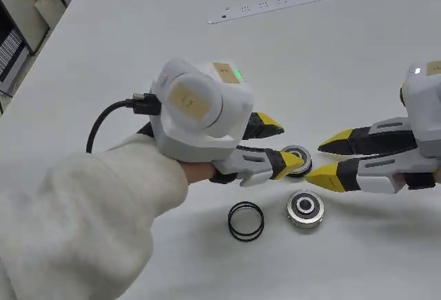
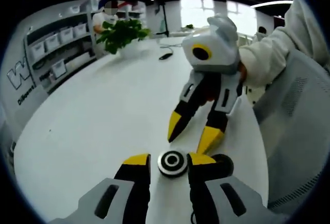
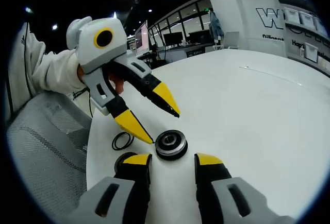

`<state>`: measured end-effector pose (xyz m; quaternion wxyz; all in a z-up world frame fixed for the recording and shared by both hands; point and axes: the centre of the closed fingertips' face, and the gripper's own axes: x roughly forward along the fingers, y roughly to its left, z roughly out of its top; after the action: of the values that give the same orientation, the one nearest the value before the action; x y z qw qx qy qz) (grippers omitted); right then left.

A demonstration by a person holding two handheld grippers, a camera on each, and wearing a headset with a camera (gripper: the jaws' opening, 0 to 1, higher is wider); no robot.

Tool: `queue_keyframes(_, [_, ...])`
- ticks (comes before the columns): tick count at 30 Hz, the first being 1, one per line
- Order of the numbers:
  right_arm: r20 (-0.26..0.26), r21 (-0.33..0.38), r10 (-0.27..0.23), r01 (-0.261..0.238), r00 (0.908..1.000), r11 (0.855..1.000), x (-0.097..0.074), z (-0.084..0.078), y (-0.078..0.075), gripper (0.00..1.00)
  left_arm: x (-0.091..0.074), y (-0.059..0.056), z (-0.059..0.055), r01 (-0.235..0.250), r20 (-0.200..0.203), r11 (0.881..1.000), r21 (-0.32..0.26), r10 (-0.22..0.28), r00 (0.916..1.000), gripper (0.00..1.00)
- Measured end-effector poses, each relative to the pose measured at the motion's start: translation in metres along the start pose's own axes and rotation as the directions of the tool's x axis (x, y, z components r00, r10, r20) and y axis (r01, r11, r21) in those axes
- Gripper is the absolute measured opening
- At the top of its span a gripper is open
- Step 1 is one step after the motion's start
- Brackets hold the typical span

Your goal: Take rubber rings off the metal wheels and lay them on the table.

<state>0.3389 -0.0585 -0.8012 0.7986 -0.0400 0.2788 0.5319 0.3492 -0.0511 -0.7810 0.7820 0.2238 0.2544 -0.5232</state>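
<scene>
A metal wheel [image 1: 297, 155] with a dark rubber rim lies flat on the white table [image 1: 138, 45]. My left gripper [image 1: 291, 146] is open, its yellow tips on either side of this wheel [image 2: 172, 162]. My right gripper [image 1: 314, 163] faces it from the right, also open, with its tips just short of the wheel [image 3: 171, 144]. A second wheel [image 1: 305, 208] lies nearer to me. Two loose black rubber rings [image 1: 246, 221] rest on the table to its left. In the right gripper view the left gripper [image 3: 164, 128] reaches in over a ring [image 3: 122, 140].
A long white strip [image 1: 275, 5] lies at the far side of the table. A black cable [image 1: 103, 124] trails from the left gripper. A grey mesh chair [image 3: 41, 141] stands by the table edge. A potted plant [image 2: 121, 33] sits far across the table.
</scene>
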Motion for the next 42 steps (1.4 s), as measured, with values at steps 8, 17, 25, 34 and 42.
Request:
queue_keyframes(8, [0.003,-0.019,0.003,-0.003,1.0000,1.000,0.003,0.001,0.001,0.25,0.004,0.000,-0.007,-0.001,-0.014,0.999,-0.034,0.001,0.9999,0.23])
queue_keyframes(17, [-0.006,-0.032,0.006,-0.007,1.0000,0.999,0.007,-0.001,0.001,0.22,0.007,0.000,-0.013,0.005,-0.020,0.999,-0.046,-0.006,0.9998,0.20])
queue_keyframes(25, [-0.023,-0.059,0.007,-0.008,0.9997,0.998,0.010,-0.003,0.000,0.18,0.006,-0.004,-0.012,0.027,-0.003,0.999,-0.046,-0.027,0.9996,0.14])
queue_keyframes(34, [-0.036,-0.066,0.005,-0.007,0.9993,0.998,0.010,-0.004,0.000,0.15,0.005,-0.004,-0.012,0.021,0.007,0.997,-0.072,-0.020,0.9998,0.14])
queue_keyframes(42, [-0.052,-0.085,-0.001,-0.004,0.9986,0.996,0.010,-0.005,0.000,0.14,0.006,-0.004,-0.012,0.015,0.007,0.997,-0.074,-0.014,0.9999,0.14])
